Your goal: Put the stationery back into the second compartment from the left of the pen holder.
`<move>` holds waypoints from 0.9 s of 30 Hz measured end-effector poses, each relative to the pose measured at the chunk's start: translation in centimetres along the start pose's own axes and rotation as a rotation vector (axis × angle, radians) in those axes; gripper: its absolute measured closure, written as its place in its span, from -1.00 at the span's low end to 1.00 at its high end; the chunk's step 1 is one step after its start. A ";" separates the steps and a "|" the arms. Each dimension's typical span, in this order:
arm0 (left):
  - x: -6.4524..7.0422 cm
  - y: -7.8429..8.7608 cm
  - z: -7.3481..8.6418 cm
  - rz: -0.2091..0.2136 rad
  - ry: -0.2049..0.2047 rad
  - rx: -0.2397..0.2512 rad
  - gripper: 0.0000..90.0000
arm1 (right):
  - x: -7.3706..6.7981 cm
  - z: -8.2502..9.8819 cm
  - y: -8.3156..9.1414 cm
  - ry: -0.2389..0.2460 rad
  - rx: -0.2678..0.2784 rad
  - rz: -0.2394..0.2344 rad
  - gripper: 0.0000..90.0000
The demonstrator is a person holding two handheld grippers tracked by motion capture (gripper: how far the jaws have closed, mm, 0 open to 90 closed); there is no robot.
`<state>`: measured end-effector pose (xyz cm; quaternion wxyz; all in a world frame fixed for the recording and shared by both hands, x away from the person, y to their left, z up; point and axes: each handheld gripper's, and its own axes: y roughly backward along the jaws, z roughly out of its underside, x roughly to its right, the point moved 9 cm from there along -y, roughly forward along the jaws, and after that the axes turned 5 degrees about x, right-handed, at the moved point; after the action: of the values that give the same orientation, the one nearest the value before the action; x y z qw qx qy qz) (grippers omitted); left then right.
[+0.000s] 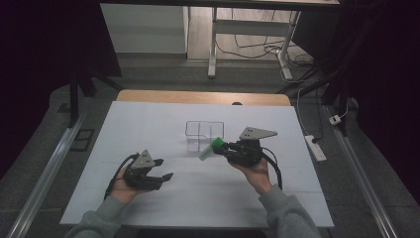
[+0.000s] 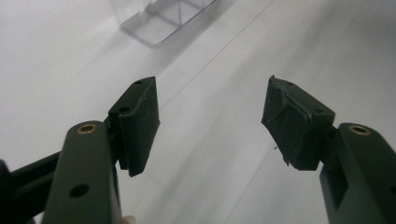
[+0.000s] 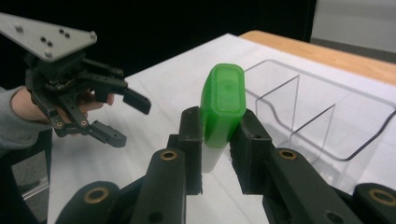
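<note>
White paper covers the table (image 1: 148, 124), and that sheet is the largest thing we work on; a strip of bare wood shows along its far edge. Near the middle of the sheet stands our clear plastic organizer (image 1: 204, 130), an open tray split by thin walls into compartments, and as far as we can see all of them hold nothing. Next in size come our two tools. Our left gripper (image 1: 161, 170) hangs over the near left part of the sheet with its jaws spread wide and nothing between them; in its own view the pads (image 2: 138, 121) frame bare paper, with a corner of the organizer further off. Our right gripper (image 3: 218, 140) sits just in front of the organizer, jaws closed tight on the small tube (image 3: 221, 108), a white body with a green cap, gripped around the cap's lower half so the cap points up and away from us. In the high view the tube (image 1: 212, 147) is tilted, just beside the organizer's near wall and not yet inside it. We judge the pickup done and the carry nearly finished; what remains is to lift the tube over the wall, lower it into a compartment and let go
</note>
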<state>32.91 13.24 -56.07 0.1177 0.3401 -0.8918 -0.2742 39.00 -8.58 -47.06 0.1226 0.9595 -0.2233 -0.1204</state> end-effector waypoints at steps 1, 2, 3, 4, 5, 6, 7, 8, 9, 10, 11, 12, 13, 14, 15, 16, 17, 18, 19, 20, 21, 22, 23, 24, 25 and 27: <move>-0.2 0.3 0.3 -0.005 0.007 -0.002 -0.21 | 0.1 -0.2 0.1 0.002 0.003 0.002 0.66; -0.4 0.5 0.5 -0.010 0.013 -0.003 -0.21 | 0.1 -0.5 0.2 0.003 0.011 0.005 0.65; -0.6 0.7 0.8 -0.016 0.017 -0.003 -0.21 | 0.2 -0.7 0.3 0.005 0.016 0.006 0.66; -0.7 1.0 1.0 -0.021 0.021 -0.004 -0.22 | 0.2 -1.0 0.4 0.007 0.023 0.008 0.65; -0.8 1.2 1.2 -0.024 0.024 -0.005 -0.22 | 0.3 -1.3 0.5 0.009 0.032 0.012 0.65; -1.0 1.5 1.6 -0.029 0.027 -0.007 -0.23 | 0.3 -1.6 0.6 0.012 0.038 0.016 0.65; -1.1 1.7 1.8 -0.031 0.028 -0.009 -0.23 | 0.5 -2.1 0.7 0.015 0.046 0.021 0.65; -1.2 1.9 2.1 -0.034 0.032 -0.013 -0.23 | 0.6 -2.3 0.7 0.015 0.055 0.025 0.65; -1.4 2.1 2.5 -0.038 0.035 -0.019 -0.24 | 0.7 -2.7 0.7 0.014 0.062 0.030 0.65; -1.6 2.3 2.9 -0.044 0.046 -0.020 -0.24 | 0.9 -3.1 0.6 0.016 0.070 0.035 0.65; -1.7 2.4 3.2 -0.047 0.055 -0.021 -0.24 | 1.1 -3.5 0.5 0.020 0.074 0.044 0.65; -1.9 2.5 3.4 -0.050 0.060 -0.024 -0.24 | 1.4 -3.8 0.3 0.021 0.076 0.050 0.65; -2.0 2.7 3.6 -0.053 0.066 -0.025 -0.25 | 1.6 -4.1 0.2 0.020 0.077 0.054 0.65; -2.2 2.8 3.8 -0.056 0.072 -0.025 -0.25 | 1.9 -4.4 -0.1 0.018 0.078 0.060 0.65; -2.3 2.9 3.9 -0.059 0.076 -0.024 -0.25 | 2.4 -4.7 -0.4 0.023 0.072 0.076 0.65; -2.4 3.0 4.0 -0.062 0.079 -0.022 -0.25 | 2.8 -4.8 -0.7 0.028 0.064 0.089 0.65; -2.5 3.1 4.2 -0.064 0.082 -0.022 -0.25 | 3.3 -5.0 -1.1 0.025 0.058 0.104 0.65; -2.7 3.1 4.3 -0.066 0.086 -0.023 -0.26 | 3.7 -5.1 -1.4 0.020 0.057 0.113 0.65; -2.8 3.2 4.4 -0.068 0.088 -0.024 -0.26 | 4.1 -5.1 -1.6 0.018 0.048 0.122 0.65; -2.8 3.2 4.5 -0.068 0.091 -0.026 -0.26 | 4.5 -5.1 -1.9 0.015 0.043 0.132 0.65; -2.9 3.2 4.6 -0.068 0.093 -0.027 -0.26 | 4.7 -5.1 -2.1 0.010 0.040 0.137 0.65; -3.0 3.2 4.7 -0.067 0.096 -0.030 -0.27 | 5.0 -5.1 -2.4 0.009 0.038 0.141 0.65; -3.0 3.2 4.7 -0.067 0.097 -0.031 -0.27 | 5.2 -5.0 -2.7 0.013 0.029 0.151 0.65; -3.1 3.1 4.8 -0.067 0.098 -0.032 -0.27 | 5.4 -5.0 -2.9 0.017 0.022 0.157 0.65; -3.1 3.1 4.8 -0.067 0.098 -0.033 -0.28 | 5.5 -4.9 -3.1 0.018 0.015 0.161 0.65; -3.1 3.0 4.8 -0.064 0.096 -0.037 -0.28 | 5.6 -4.7 -3.4 0.015 0.010 0.163 0.65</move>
<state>31.62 19.13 -58.36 0.1578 0.3791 -0.8686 -0.2774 46.61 -7.30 -44.60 0.1289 0.9396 -0.3003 -0.1015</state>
